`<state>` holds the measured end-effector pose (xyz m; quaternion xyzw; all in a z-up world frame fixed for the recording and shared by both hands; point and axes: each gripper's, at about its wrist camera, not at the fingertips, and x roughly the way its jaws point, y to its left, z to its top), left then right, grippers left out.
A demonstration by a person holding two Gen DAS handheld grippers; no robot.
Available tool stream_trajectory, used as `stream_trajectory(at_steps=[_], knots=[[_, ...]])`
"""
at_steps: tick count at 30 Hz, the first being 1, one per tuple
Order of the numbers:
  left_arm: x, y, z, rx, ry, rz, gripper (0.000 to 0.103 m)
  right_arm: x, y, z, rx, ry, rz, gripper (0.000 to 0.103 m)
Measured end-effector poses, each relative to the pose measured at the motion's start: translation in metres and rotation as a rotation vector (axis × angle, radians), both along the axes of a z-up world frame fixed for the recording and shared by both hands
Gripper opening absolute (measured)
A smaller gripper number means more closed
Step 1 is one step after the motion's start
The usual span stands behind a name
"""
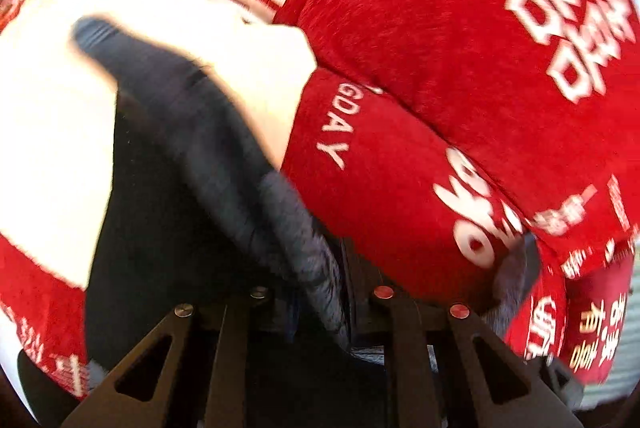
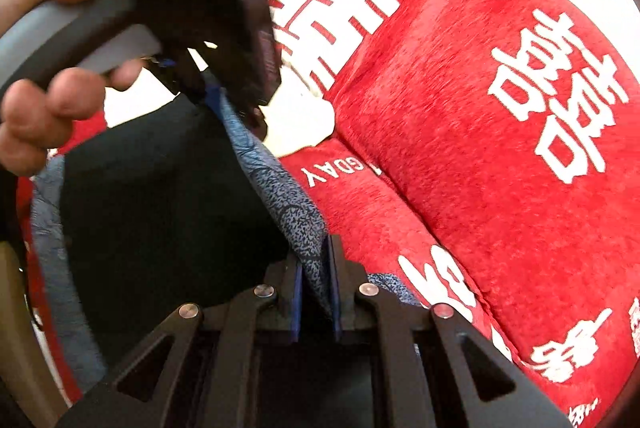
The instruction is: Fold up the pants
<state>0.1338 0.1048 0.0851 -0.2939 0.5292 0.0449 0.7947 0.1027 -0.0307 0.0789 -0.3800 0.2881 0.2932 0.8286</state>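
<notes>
gripping the pants at both ends, over a red wedding bedspread

pinching hard, the right gripper [image 2: 316, 292] has its two blue-padded fingers [image 2: 297, 292] closed on a fold of the pants [image 2: 160, 196], and you can see the speckled grey-blue fabric squeezed between the pads. from there the cloth runs up and away in a taut ridge, dark on one side, patterned grey-blue on the other, straight to the left gripper [image 2: 236, 76], seen here from the right wrist camera. a bare hand [image 2: 44, 108] wraps the grey handle of that left gripper, fingers curled under it, thumb on top.

over to the left wrist view: the left gripper [image 1: 320, 292] has a bunched, gathered strip of the pants [image 1: 192, 132] caught between its fingers, which stand close together on the cloth. the garment stretches forward from there as a long dark band, blurred at its far tip, lifted above the bedding.

under it all lies the red bedspread [image 2: 460, 108], plush, covered in large white chinese characters, with "happy wedding" in white capitals and "day" readable on a lower fold. it heaps up in thick rounded folds to the right of the pants in both views. a pale cream patch of the bedding [image 1: 48, 132] shows to the left of the dark cloth in the left wrist view.
</notes>
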Motion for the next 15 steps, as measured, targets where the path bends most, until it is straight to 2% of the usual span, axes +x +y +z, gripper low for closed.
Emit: stream_trajectory(at_steps=[4,7,11,14,15], knots=[[-0.049,0.001,0.007,-0.019,-0.042,-0.018,0.02,-0.052,-0.009,0.006,0.011,-0.015,-0.024,0.011],[-0.086,0.0,-0.007,-0.039,-0.037,-0.025,0.02,-0.089,-0.008,-0.011,-0.011,0.007,-0.041,0.011],[-0.122,0.006,-0.039,-0.079,0.002,-0.019,0.02,-0.132,-0.007,-0.039,-0.053,0.051,-0.061,0.011],[-0.143,0.017,-0.074,-0.158,0.048,0.007,0.02,-0.15,-0.003,-0.067,-0.109,0.066,-0.087,0.011],[-0.148,0.019,-0.082,-0.17,0.053,0.012,0.024,-0.152,-0.003,-0.075,-0.119,0.072,-0.1,0.011]])
